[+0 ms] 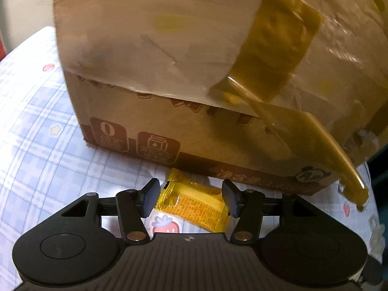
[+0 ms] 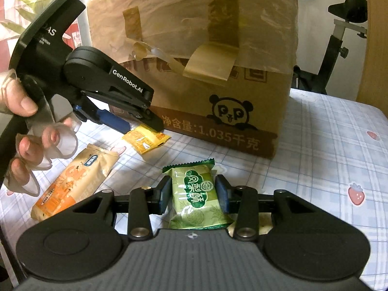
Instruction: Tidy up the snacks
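My right gripper (image 2: 194, 194) is shut on a green wrapped snack (image 2: 197, 191), held upright between its blue pads just above the tablecloth. A yellow wrapped snack (image 1: 194, 203) lies on the cloth in front of the cardboard box (image 1: 169, 72), between the fingers of my left gripper (image 1: 191, 197). Those jaws stand open, and the pads sit at the packet's ends without squeezing it. In the right wrist view, the left gripper (image 2: 135, 125) points down at that yellow snack (image 2: 145, 139), held by a gloved hand (image 2: 29, 121).
A tan and orange snack packet (image 2: 72, 181) lies left of the green one. The tall taped box (image 2: 206, 72) with a panda print stands close behind, loose tape (image 1: 315, 140) hanging off it. The checked tablecloth (image 2: 327, 145) stretches right; an exercise bike (image 2: 339, 36) stands beyond the table.
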{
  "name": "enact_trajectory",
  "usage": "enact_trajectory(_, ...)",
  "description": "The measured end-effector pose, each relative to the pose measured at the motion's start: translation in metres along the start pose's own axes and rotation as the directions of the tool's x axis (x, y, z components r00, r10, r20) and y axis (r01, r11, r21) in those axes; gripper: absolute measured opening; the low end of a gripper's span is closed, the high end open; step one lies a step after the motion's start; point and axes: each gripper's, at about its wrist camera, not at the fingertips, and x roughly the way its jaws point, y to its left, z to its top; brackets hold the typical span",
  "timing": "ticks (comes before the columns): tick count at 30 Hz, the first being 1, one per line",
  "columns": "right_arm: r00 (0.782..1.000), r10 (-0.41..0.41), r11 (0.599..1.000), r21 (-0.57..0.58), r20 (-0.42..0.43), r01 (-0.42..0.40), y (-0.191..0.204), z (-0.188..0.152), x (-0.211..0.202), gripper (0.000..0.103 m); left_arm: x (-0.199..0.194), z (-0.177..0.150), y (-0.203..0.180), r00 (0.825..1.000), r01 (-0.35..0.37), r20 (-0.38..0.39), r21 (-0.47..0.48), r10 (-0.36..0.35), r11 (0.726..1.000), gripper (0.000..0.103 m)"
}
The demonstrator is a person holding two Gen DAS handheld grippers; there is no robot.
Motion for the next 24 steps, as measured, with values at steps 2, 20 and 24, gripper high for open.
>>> enact_trajectory(2,1.000,0.002,1.000,0.003,0.000,-0.002,-0.001,0.000,0.000,0.042,-0.001,-0.001,-0.001,1.000,0.001,0.000,0.038,-0.001,0.999,0.059)
enact_trajectory(20,1.000,0.003,1.000,0.010,0.001,-0.003,-0.001,0.000,0.000,0.042,-0.016,-0.007,0.026,0.999,-0.015,-0.035,0.174,0.022,0.985,0.060)
enact_trajectory(24,1.000,0.007,1.000,0.014,0.002,-0.007,0.000,0.000,-0.001,0.042,-0.021,-0.014,0.036,0.999,-0.031,-0.026,0.204,0.037,0.978,0.061)
